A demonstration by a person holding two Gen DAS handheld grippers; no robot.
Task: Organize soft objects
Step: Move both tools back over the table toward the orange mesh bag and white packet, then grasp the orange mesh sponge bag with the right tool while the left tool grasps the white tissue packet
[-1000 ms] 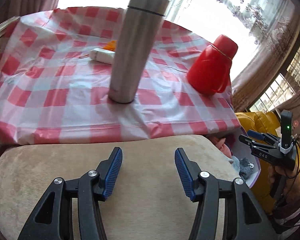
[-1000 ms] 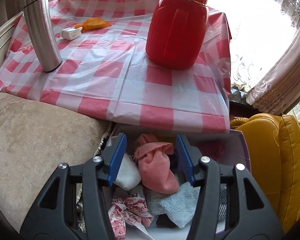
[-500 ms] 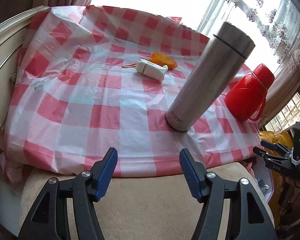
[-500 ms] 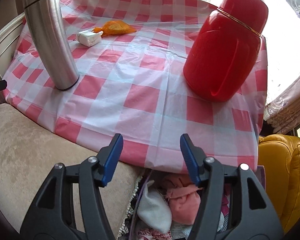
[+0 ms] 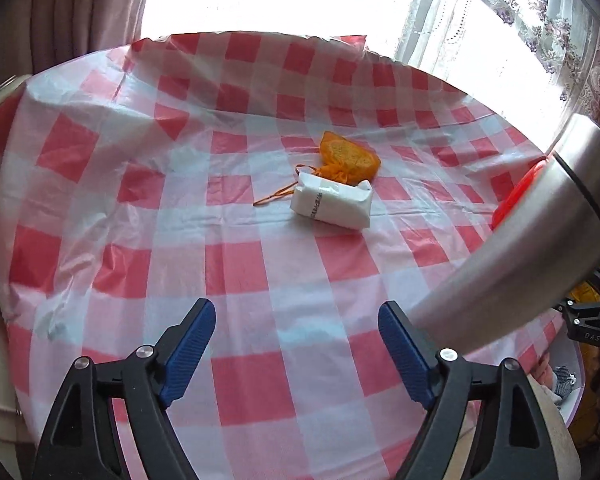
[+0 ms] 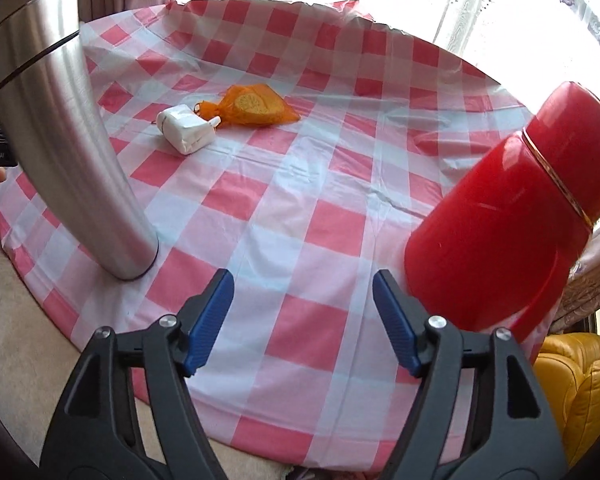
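Observation:
A white tissue pack [image 5: 332, 203] [image 6: 186, 128] lies mid-table on the red-and-white checked cloth [image 5: 236, 264] [image 6: 324, 216], touching an orange mesh pouch [image 5: 349, 157] [image 6: 257, 105] just behind it. My left gripper [image 5: 296, 350] hovers over the near part of the table, well short of both; its jaws are opening and nothing is between them. My right gripper [image 6: 303, 318] hangs over the near table edge between the two flasks, jaws also opening and empty. A bin [image 5: 568, 388] holding soft cloth items shows at the lower right of the left wrist view.
A tall steel flask [image 5: 512, 264] [image 6: 66, 140] stands close to the right of my left gripper. A red flask [image 6: 512, 208] stands just right of my right gripper. A beige cushion [image 6: 16, 344] lies below the table edge, a yellow armchair [image 6: 572, 380] at right.
Both grippers have swung from the cushion and the bin up over the table, and their jaws stand wider. The tissue pack and orange pouch now sit nearer the centre of both views.

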